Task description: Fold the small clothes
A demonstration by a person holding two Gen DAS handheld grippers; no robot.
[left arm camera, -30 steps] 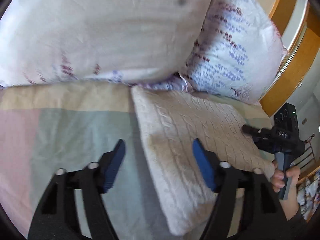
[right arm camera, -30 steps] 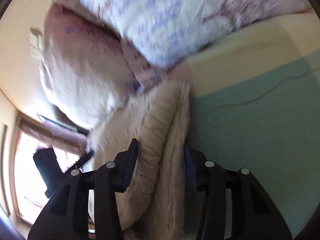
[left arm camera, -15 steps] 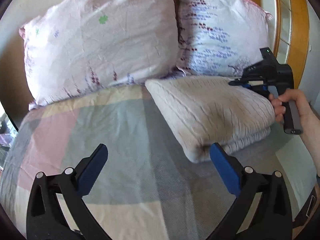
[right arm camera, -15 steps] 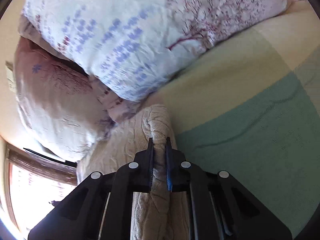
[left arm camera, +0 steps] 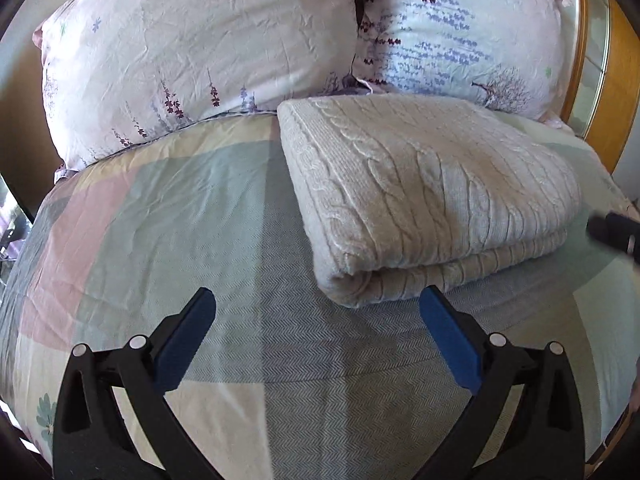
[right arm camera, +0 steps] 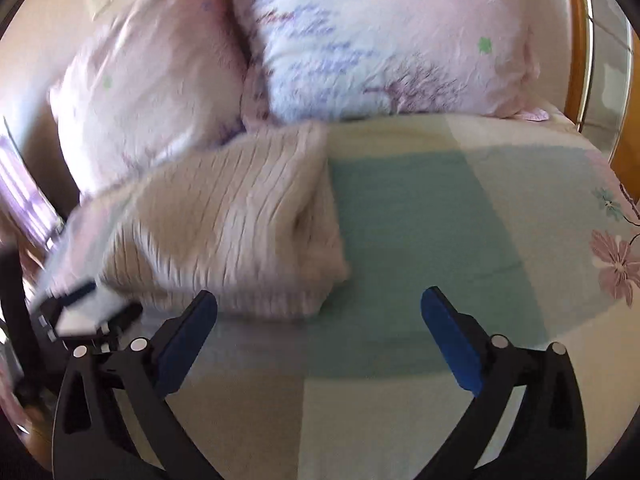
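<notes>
A cream cable-knit sweater [left arm camera: 424, 188] lies folded in a thick rectangle on the bed, its far edge against the pillows. It also shows blurred in the right wrist view [right arm camera: 236, 224]. My left gripper [left arm camera: 316, 336] is open and empty, just in front of the sweater's near folded edge, not touching it. My right gripper [right arm camera: 318, 336] is open and empty, in front of the sweater's right end. The tip of the right gripper [left arm camera: 616, 234] shows at the right edge of the left wrist view, just off the sweater.
Two floral pillows [left arm camera: 200, 52] [left arm camera: 460, 36] stand against the headboard behind the sweater. A checked pastel bedspread [left arm camera: 160, 220] covers the bed. A wooden bed frame [left arm camera: 604, 92] rises at the right. The left gripper's body [right arm camera: 80, 316] shows at the left.
My right gripper has let go of the sweater's edge, opened wide and drawn back. My left gripper has drawn back and stayed open. The sweater lies at rest.
</notes>
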